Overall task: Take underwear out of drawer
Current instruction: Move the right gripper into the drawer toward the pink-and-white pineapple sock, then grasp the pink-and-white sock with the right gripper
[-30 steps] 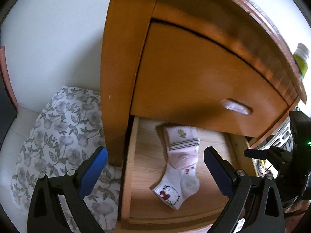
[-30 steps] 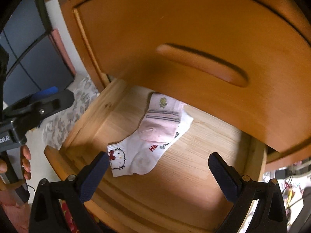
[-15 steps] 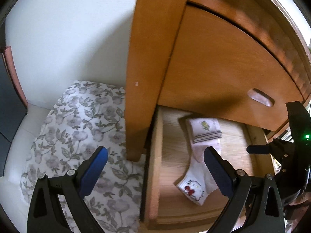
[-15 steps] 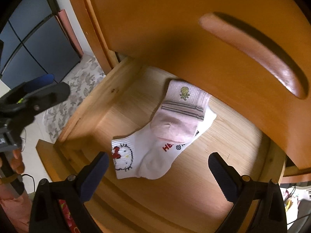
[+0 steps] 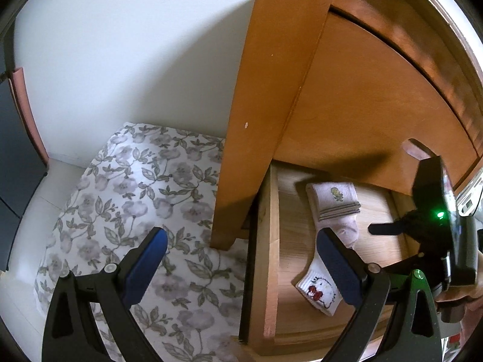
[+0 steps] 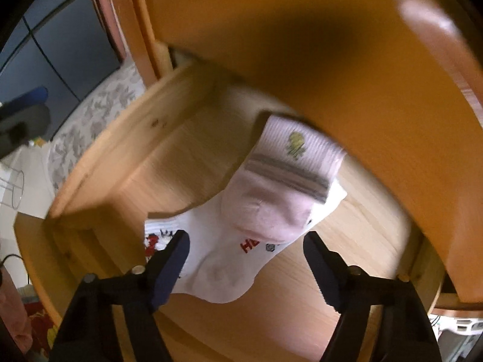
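Right wrist view: right gripper (image 6: 246, 252) closing, socks (image 6: 256, 217) between its jaws, unpinched, long axis running toward the drawer's (image 6: 99, 163) back edge. Left gripper (image 5: 241, 253) spread, farther off.

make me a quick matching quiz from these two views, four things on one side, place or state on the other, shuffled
Things:
1 pink sock
2 white sock
3 floral cloth
4 left gripper

Places or states:
a open, holding nothing
b left of the cabinet, outside the drawer
c on top, yellow motif on its cuff
d underneath, red cartoon print

Pairs: 1-c, 2-d, 3-b, 4-a
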`<state>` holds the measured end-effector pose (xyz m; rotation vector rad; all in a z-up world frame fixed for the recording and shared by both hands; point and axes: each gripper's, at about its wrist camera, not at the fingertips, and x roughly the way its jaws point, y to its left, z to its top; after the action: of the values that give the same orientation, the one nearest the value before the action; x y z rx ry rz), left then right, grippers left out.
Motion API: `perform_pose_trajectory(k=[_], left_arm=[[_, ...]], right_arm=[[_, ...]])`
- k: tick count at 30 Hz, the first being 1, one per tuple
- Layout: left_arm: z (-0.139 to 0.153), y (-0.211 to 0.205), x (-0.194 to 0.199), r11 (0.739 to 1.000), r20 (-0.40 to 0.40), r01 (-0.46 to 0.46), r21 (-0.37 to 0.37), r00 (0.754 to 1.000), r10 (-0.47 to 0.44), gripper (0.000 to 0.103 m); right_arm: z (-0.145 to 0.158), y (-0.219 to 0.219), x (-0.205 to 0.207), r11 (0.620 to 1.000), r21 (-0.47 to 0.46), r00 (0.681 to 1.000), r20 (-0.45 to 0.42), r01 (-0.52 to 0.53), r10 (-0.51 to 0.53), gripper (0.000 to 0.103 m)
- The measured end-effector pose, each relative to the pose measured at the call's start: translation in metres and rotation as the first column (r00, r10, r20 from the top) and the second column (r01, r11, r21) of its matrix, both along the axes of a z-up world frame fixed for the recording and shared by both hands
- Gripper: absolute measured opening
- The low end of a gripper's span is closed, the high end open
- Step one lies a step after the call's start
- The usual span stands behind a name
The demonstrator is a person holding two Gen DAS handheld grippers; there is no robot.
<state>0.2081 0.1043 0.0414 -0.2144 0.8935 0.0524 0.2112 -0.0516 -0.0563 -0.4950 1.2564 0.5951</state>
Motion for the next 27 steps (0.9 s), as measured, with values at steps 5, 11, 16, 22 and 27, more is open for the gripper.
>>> perform_pose_trajectory(k=[5, 11, 16, 22, 27], left_arm=[[-0.003, 0.002, 0.0, 1.0, -0.001, -0.001, -0.005, 1.0, 0.001, 0.099], [-0.005, 0.002, 0.0, 1.0, 0.002, 0.01, -0.009, 1.0, -0.01, 0.099], [-0.006, 0.002, 0.001, 1.0, 0.002, 0.015, -0.015, 1.0, -0.015, 0.099], [-0.007, 0.003, 0.0, 1.0, 0.002, 0.021, -0.023, 1.0, -0.021, 0.099], [-0.006, 0.004, -0.001, 0.999, 0.0, 0.017, -0.031, 1.0, -0.017, 0.099]], right_arm=[[-0.009, 0.01, 0.001, 0.998, -0.053, 0.999, -0.006, -0.033, 0.032, 0.07], [-0.012, 0.024, 0.007, 0.993, -0.097, 0.997, 0.011, -0.071, 0.072, 0.063], [-0.019, 0.031, 0.019, 0.987, -0.145, 0.998, 0.006, -0.065, 0.066, 0.051], [-0.028, 0.039, 0.029, 0.984, -0.162, 0.998, -0.021, -0.068, 0.065, 0.043], [-0.023, 0.039, 0.031, 0.987, -0.145, 0.997, -0.027, -0.069, 0.066, 0.032]])
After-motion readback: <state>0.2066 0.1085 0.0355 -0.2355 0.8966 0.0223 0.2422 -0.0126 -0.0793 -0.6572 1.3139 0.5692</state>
